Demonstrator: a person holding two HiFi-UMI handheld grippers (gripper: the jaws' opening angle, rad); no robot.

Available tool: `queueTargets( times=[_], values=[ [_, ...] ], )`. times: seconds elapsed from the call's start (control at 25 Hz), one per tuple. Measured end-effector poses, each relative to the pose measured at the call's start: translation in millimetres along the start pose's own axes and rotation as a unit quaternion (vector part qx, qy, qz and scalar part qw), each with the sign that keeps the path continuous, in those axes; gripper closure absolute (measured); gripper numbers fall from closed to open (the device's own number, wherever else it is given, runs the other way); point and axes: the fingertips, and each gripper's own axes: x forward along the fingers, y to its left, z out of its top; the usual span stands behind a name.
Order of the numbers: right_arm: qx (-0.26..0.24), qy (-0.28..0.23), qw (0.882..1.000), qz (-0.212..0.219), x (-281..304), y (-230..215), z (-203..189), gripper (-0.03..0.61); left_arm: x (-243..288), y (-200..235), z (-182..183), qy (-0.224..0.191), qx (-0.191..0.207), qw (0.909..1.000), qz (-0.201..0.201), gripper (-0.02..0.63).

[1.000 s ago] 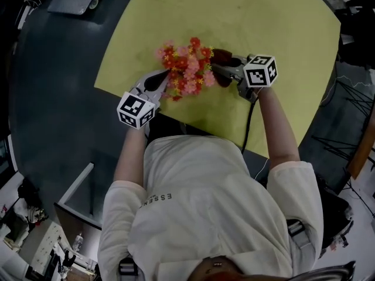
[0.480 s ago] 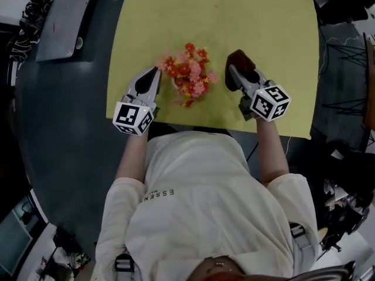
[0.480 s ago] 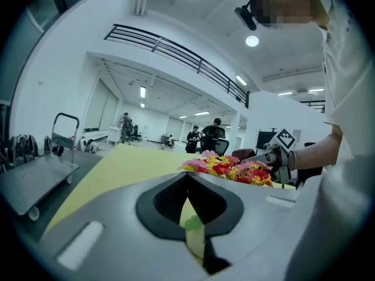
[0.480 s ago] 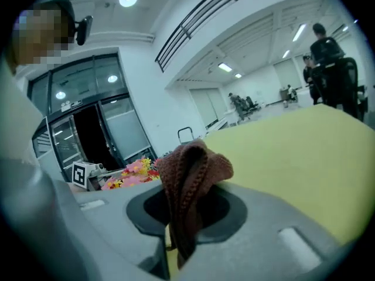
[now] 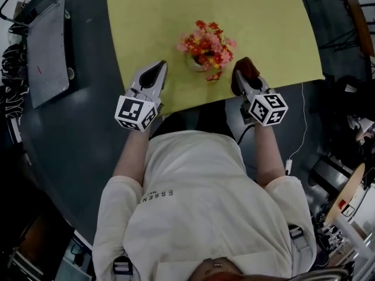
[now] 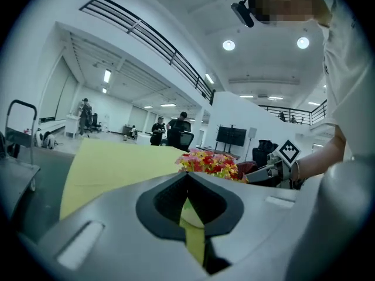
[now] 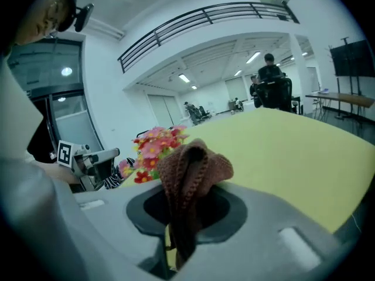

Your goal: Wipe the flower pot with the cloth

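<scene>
Your left claw (image 5: 157,70) is clenched on nothing at the near edge of the yellow mat (image 5: 176,4). It is apart from the flower pot (image 5: 195,64), which stands at its 1 o'clock on the desk (image 5: 88,127). Nothing steadies that pot, so a sideways rub could slide or tip it. Its flowers (image 5: 206,40) overhang the rim, and a high approach may snag petals. At the pot's 4 o'clock, your right claw (image 5: 242,78) is grasping the brown cloth (image 5: 246,68) by a bunched fold; dragging hard could pull it loose.
</scene>
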Motion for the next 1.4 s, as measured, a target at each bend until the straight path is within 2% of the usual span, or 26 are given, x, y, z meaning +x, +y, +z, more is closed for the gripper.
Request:
queueTargets(
  times=[0.2, 0.36, 0.52, 0.64, 0.88, 1.04, 1.2, 1.32, 1.4],
  values=[
    [0.021, 0.01, 0.999, -0.031, -17, 46, -50, 0.518, -23, -5, -27, 0.035, 0.001, 0.9979, -0.055, 0.6],
    [0.021, 0.032, 0.999, 0.002, -16, 90, -81, 0.518, -39, -12, -45, 0.05, -0.019, 0.9956, -0.077, 0.6],
    [0.01, 0.051, 0.998, 0.031, 10, 125, -90, 0.518, -51, -7, -53, 0.054, -0.033, 0.9949, -0.078, 0.6],
    [0.008, 0.051, 0.998, 0.028, 42, 143, -86, 0.518, -60, 4, -55, 0.054, -0.041, 0.9955, -0.066, 0.6],
    [-0.051, 0.021, 0.998, -0.017, 109, 157, -57, 0.517, -76, 23, -62, 0.068, -0.046, 0.9952, -0.053, 0.6],
    [-0.048, 0.023, 0.996, -0.07, 139, 146, -49, 0.517, -85, 31, -65, 0.062, -0.053, 0.9962, -0.031, 0.6],
    [0.027, 0.031, 0.99, -0.136, 162, 131, -46, 0.517, -89, 38, -67, 0.058, -0.059, 0.9963, -0.022, 0.6],
    [0.086, 0.019, 0.982, -0.165, 171, 125, -44, 0.517, -89, 40, -69, 0.062, -0.068, 0.9953, -0.03, 0.6],
    [0.104, 0.011, 0.978, -0.18, 170, 120, -44, 0.517, -89, 39, -70, 0.061, -0.07, 0.995, -0.035, 0.6]
  ],
)
